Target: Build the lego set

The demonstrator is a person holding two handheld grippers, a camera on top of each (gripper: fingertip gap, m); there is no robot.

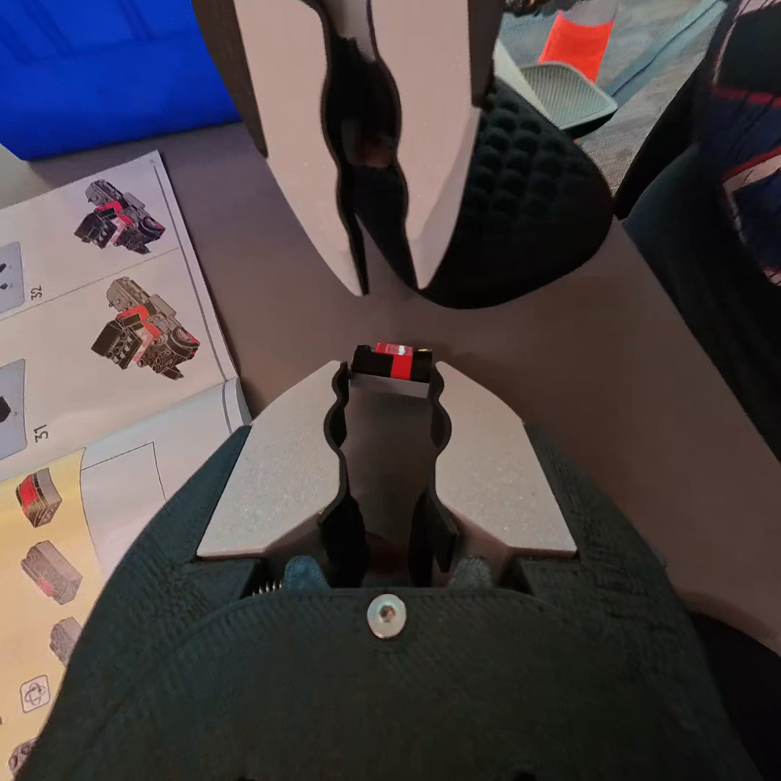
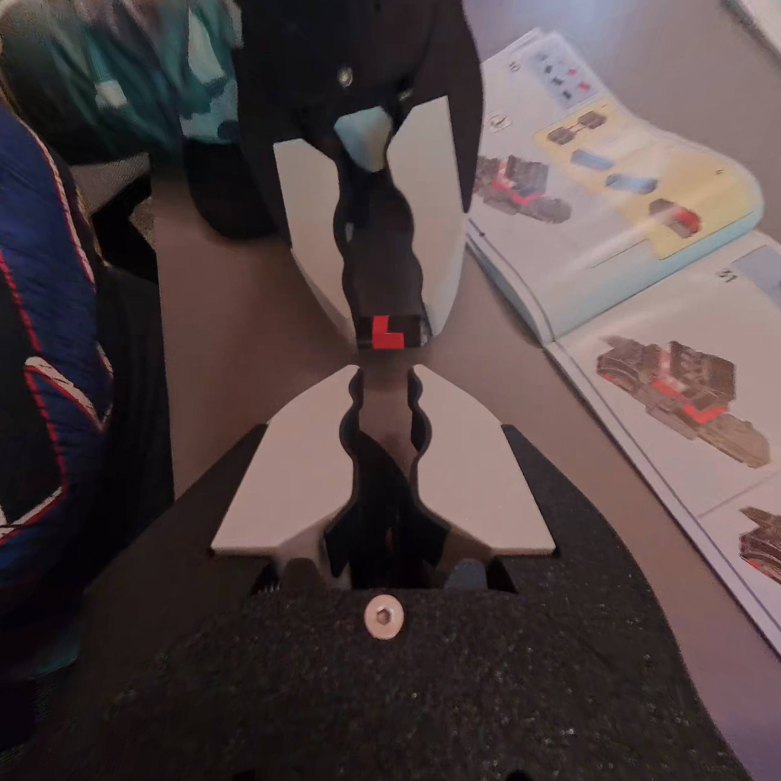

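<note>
Left wrist view: the left gripper (image 1: 391,372) clamps a small black-and-red lego block (image 1: 391,364), long axis crosswise between the fingertips. Facing it, the right gripper (image 2: 383,372) stands slightly apart, empty, above the grey desk (image 1: 549,401).

Both wrist views face each other closely, sharing the lego piece (image 1: 391,364) between fingers (image 1: 287,456)

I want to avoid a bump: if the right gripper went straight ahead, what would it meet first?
Probably the black-and-red lego piece held at the left gripper tips, facing the right gripper; depth is unclear.
</note>
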